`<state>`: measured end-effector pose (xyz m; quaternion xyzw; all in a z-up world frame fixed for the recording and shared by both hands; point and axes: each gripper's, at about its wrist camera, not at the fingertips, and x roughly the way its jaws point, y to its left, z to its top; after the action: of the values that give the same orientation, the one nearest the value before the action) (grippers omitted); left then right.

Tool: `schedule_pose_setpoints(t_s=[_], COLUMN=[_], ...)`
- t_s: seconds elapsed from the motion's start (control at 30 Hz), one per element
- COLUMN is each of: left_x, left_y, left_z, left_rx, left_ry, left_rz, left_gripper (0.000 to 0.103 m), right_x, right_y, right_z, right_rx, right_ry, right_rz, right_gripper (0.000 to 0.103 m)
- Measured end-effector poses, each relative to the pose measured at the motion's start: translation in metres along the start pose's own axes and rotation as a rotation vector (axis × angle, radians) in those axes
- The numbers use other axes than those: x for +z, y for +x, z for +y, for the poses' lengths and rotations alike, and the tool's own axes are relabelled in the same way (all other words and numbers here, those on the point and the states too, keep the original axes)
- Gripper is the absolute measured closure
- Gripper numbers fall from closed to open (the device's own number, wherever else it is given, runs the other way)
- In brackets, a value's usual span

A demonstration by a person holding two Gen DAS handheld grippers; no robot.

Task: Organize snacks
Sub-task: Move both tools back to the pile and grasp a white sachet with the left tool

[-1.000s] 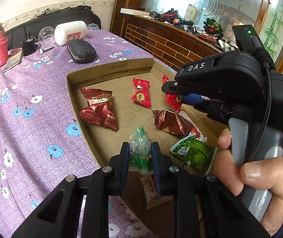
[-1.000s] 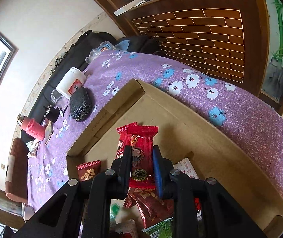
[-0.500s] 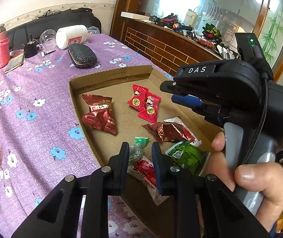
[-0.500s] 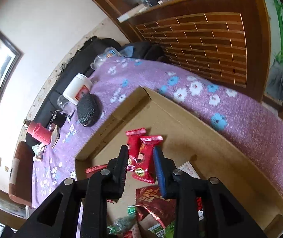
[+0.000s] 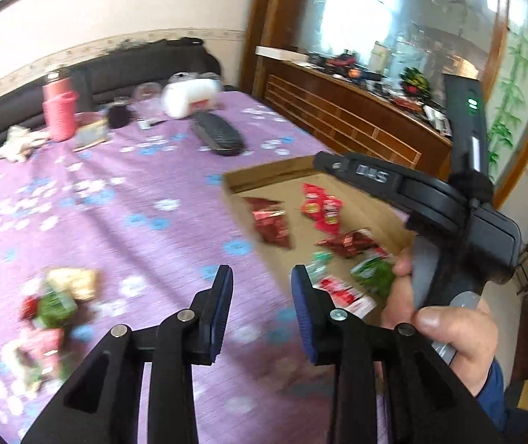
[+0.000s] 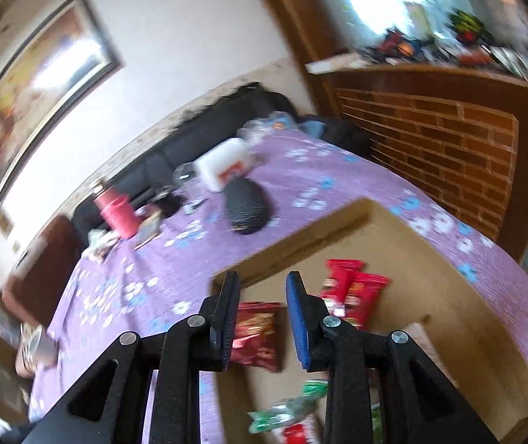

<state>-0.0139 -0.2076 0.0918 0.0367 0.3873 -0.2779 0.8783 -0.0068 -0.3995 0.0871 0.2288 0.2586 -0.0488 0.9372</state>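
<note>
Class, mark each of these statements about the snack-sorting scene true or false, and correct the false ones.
1. The left gripper holds a green candy. False: its jaws are open and hold nothing.
2. Two red packets lie side by side in the cardboard box. True.
3. The right gripper is open. True.
4. Every snack is in the box. False: a pile of snacks lies on the purple tablecloth.

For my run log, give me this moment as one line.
left gripper: open, empty, over purple tablecloth | right gripper: open, empty, above cardboard tray | loose snack pile: outside tray
</note>
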Motion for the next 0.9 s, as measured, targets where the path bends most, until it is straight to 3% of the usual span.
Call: schedule_pose_setpoints(t_s=[0.17, 0.4, 0.57, 0.73, 0.9], left_x=[-0.020, -0.064, -0.089, -0.094, -0.090], left_y=[-0.032, -0.072, -0.068, -0.050, -0.028], left_z=[0.057, 0.146, 0.210, 0.228, 0.230], left_rx=[0.075, 0.203, 0.214, 0.172, 0.215], left_ry=[-0.126, -0.337, -0.558, -0.655, -0.643], left_rz=[0.011, 0.026, 0.084, 0.121, 0.142], left_gripper=[0.071, 0.071, 0.071, 0.072, 0.072], right_x=[-0.019, -0.053, -0.061, -0.062, -0.063], right_y=[0.000, 0.016, 0.014, 0.014, 0.015], right_z=[0.044, 0.085, 0.093, 0.095, 0.096], right_rx=[0.107, 0.253, 0.243, 0.243, 0.247], right_ry=[-0.160, -0.303, -0.355, -0.359, -0.364], right_rz=[0.009, 0.141, 0.135, 0.138, 0.146], right_gripper=[0.070, 0.066, 0.065, 0.063, 0.063])
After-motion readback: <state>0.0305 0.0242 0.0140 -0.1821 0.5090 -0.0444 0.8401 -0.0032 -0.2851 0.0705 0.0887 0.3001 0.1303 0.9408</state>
